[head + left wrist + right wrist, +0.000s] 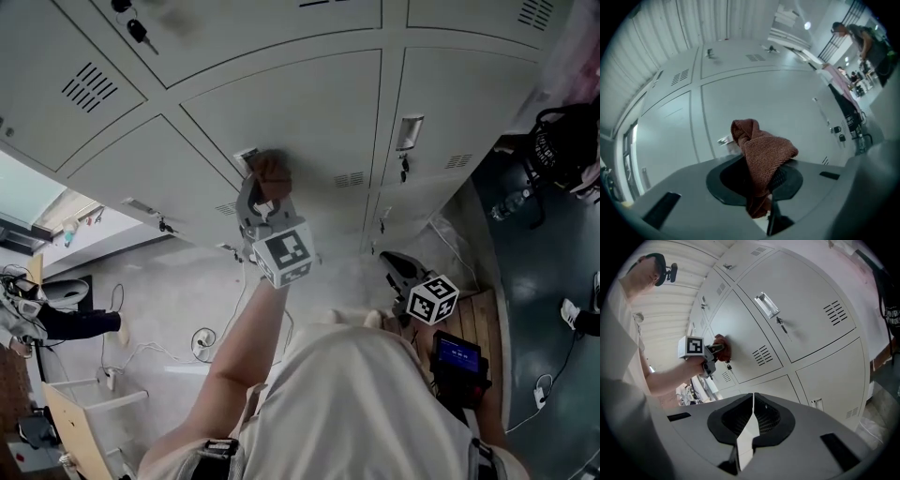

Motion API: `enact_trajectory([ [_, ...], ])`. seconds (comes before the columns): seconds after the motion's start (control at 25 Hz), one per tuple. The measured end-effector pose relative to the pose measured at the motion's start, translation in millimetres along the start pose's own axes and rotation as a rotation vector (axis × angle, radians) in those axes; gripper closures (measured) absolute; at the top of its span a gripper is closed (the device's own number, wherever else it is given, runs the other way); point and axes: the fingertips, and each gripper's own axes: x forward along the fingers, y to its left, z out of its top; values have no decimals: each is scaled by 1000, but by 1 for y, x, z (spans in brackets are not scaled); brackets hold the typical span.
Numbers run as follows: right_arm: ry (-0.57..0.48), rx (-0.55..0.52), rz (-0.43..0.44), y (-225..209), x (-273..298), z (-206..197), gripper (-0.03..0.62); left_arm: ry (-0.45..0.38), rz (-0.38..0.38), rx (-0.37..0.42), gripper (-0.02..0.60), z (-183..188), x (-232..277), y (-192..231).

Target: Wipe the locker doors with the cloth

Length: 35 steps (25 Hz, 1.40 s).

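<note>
Grey locker doors (pixel 309 103) rise from pale floor (pixel 169 291); left gripper (pixel 265 193) clamps cloth (pixel 764 150).

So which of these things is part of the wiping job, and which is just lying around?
Part of the job: brown cloth, left gripper shut on it, grey locker doors.
Just lying about: right gripper, shut and idle; black bag; water bottle; cables on the floor.

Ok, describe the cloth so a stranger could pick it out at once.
Start at the wall of pale grey lockers. The left gripper is held up to one door, and the cloth is bunched in its jaws. It is rust-brown and knitted, the only soft, coloured thing against the metal doors.
</note>
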Motion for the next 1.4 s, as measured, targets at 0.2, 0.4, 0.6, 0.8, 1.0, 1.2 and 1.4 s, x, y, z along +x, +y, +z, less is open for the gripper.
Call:
enact_trajectory([
  [0.2, -15, 10, -23, -6, -10, -1, 574, -77, -152, 46, 503, 44, 13, -73],
  [0.4, -41, 24, -56, -14, -26, 1, 574, -88, -350, 79, 503, 69, 24, -157],
  [0.6, -65, 52, -90, -24, -40, 1, 574, -114, -428, -36, 504, 106, 28, -167],
  [0.8, -67, 54, -85, -25, -38, 4, 574, -105, -373, -183, 503, 105, 26, -119],
  [1.0, -57, 30, -54, -22, -25, 12, 574, -46, -245, -227, 503, 60, 15, -48],
  [1.2, -36, 15, -17, -12, -7, 13, 574, 25, -107, -222, 503, 19, 0, 28],
  [1.4, -20, 10, 12, -4, 6, 10, 574, 34, 60, -227, 503, 11, -13, 91],
])
